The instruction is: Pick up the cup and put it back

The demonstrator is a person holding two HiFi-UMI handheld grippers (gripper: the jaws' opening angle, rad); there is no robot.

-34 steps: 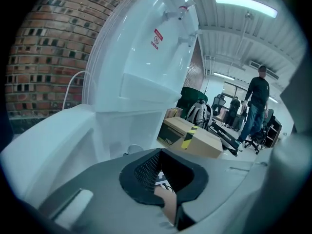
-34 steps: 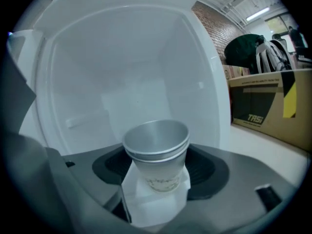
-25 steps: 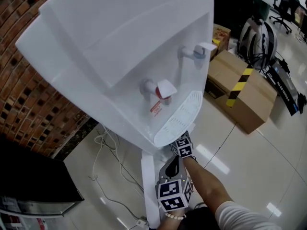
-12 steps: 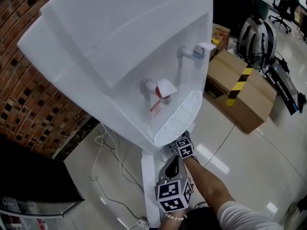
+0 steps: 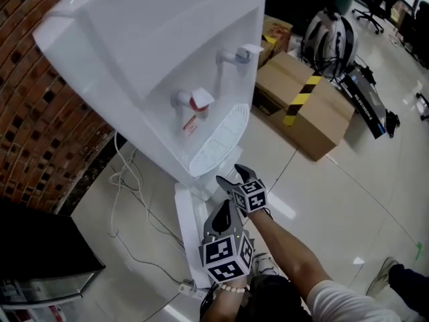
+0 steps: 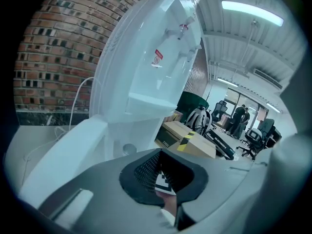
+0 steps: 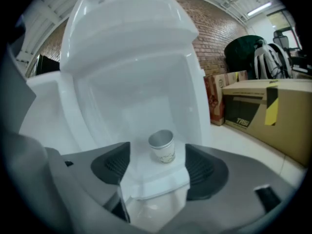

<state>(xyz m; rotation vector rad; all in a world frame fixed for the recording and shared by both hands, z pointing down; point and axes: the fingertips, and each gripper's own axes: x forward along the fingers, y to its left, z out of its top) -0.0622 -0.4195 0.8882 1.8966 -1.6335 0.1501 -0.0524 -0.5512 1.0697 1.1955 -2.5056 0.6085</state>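
Observation:
A small paper cup [image 7: 162,146] with a silvery inside stands upright on a white ledge [image 7: 156,182] in the recess of the white water dispenser [image 5: 154,66]. My right gripper [image 7: 158,161] is open just short of it. Its jaws have just been closing a little, and the pads [image 7: 113,163] touch nothing. In the head view the cup is hidden under the drip tray [image 5: 218,146], and the right gripper [image 5: 232,178] points up at the tray's edge. My left gripper [image 5: 224,212] sits behind it, shut and empty. The left gripper view shows a small round shape [image 6: 129,149] in the recess, probably the cup.
A brick wall [image 5: 40,133] stands left of the dispenser, with white cables [image 5: 127,200] on the glossy floor. Cardboard boxes [image 5: 305,106], a backpack [image 5: 328,39] and office chairs lie to the right. A dark cabinet [image 5: 33,247] fills the lower left.
The right gripper has drawn back and up from under the drip tray, so its marker cube stands clear of the tray's edge. The head view has swung, shifting the dispenser left.

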